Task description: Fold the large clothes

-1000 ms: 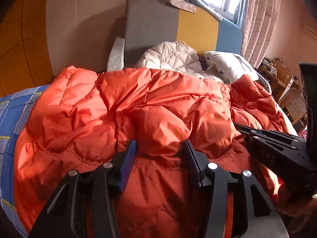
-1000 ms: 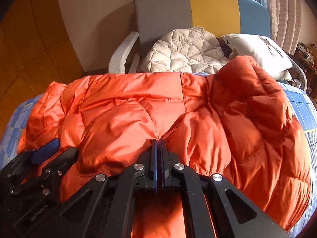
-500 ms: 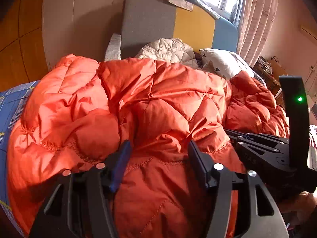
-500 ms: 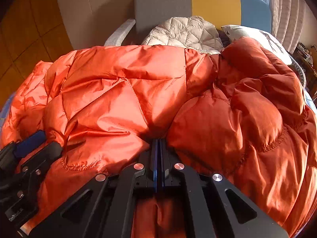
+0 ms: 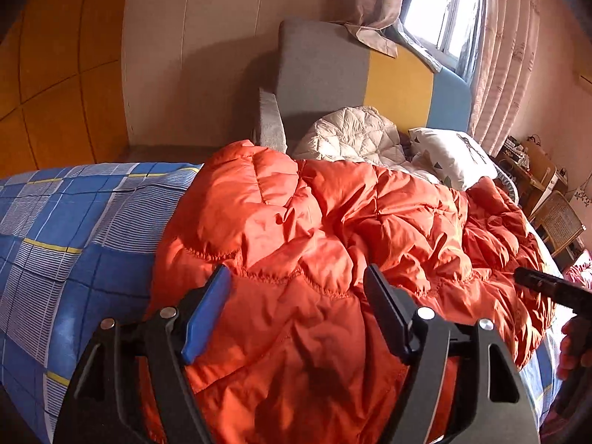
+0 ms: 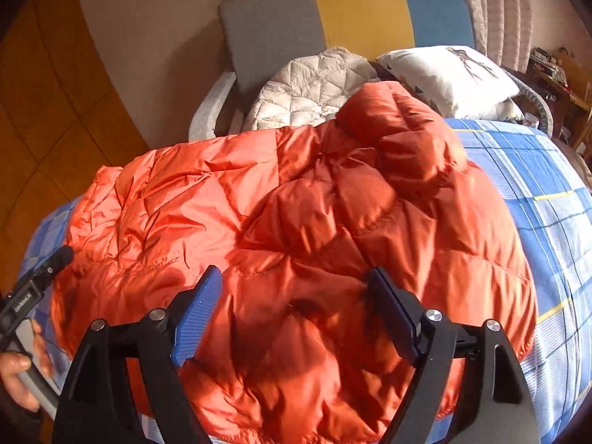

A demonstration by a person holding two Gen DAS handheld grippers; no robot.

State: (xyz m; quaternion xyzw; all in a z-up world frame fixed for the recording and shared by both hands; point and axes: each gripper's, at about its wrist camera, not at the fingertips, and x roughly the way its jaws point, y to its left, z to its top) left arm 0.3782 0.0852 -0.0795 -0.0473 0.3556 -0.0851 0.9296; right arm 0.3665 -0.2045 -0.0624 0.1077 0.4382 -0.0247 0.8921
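Grippers first: the left gripper [image 5: 296, 314] has its fingers spread wide with nothing between them, poised over the near hem of the orange jacket [image 5: 333, 229]; the right gripper [image 6: 292, 314] is likewise spread apart and empty, above the same garment. The jacket lies in a puffy, doubled heap across the middle of the bed [image 6: 547, 192], its bulk reaching from the near edge toward the far edge, with one thick lump [image 6: 399, 129] humped up at the far side.

This looks like the pause between folds, so the next grip matters. Down filling springs back, so each gripper would do best to bite a stitched seam or hem, not a slippery padded panel, and to take both layers together. Lifting both sides evenly and pressing air out as the fold lands should keep the stack from sliding open; the main risk is the glossy fabric slipping out of a shallow pinch.

The bed wears a blue checked sheet [image 5: 74, 222], bare at the left and right edges. Beyond its far edge stands an armchair [image 5: 325, 70] in grey, yellow and blue, holding a cream quilted coat [image 6: 314, 88] and a white pillow [image 6: 451, 74]. Curtains [image 5: 510, 55] frame a bright window at the right.
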